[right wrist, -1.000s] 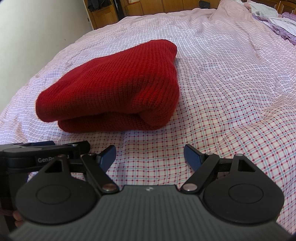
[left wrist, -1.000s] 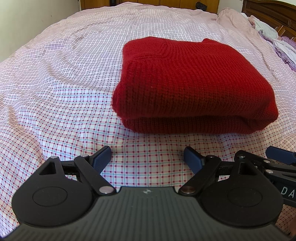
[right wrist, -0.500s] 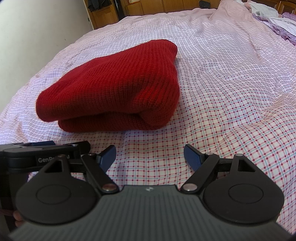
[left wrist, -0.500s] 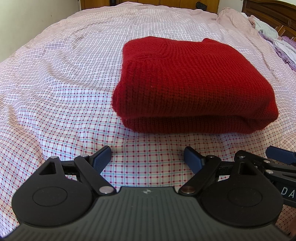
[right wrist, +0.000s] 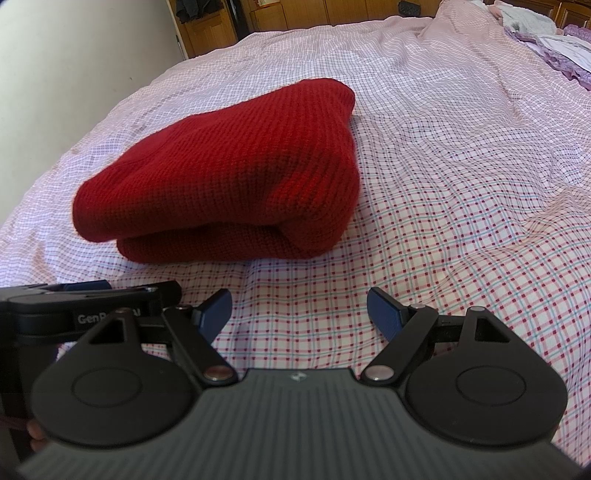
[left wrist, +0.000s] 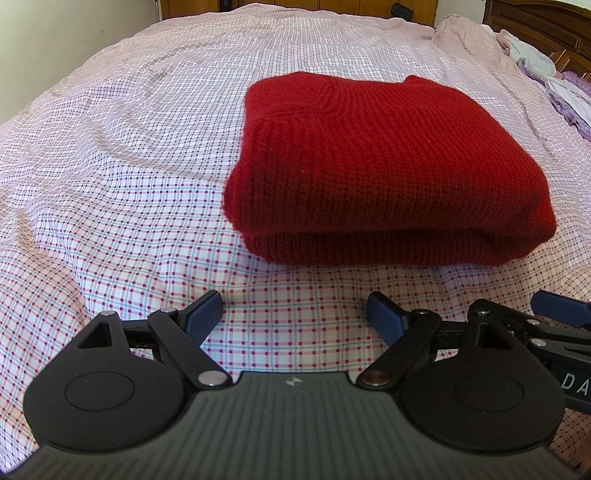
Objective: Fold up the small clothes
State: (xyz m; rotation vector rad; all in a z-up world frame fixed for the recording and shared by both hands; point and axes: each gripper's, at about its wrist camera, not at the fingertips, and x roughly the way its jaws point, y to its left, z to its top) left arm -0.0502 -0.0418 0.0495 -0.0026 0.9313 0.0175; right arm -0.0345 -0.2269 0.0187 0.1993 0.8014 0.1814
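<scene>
A red knitted sweater (left wrist: 380, 166) lies folded in a thick block on the checked bedsheet (left wrist: 129, 166). It also shows in the right wrist view (right wrist: 229, 184), to the left of centre. My left gripper (left wrist: 295, 317) is open and empty, held just in front of the sweater's near edge. My right gripper (right wrist: 299, 314) is open and empty, in front of the sweater's right corner. The right gripper's side shows at the right edge of the left wrist view (left wrist: 554, 325), and the left gripper shows at the left of the right wrist view (right wrist: 88, 302).
A heap of white and purple clothes (right wrist: 554, 40) lies at the far right of the bed. A wooden headboard (left wrist: 546, 26) and wooden cupboards (right wrist: 295, 14) stand beyond the bed. A pale wall (right wrist: 74, 55) runs along the left side.
</scene>
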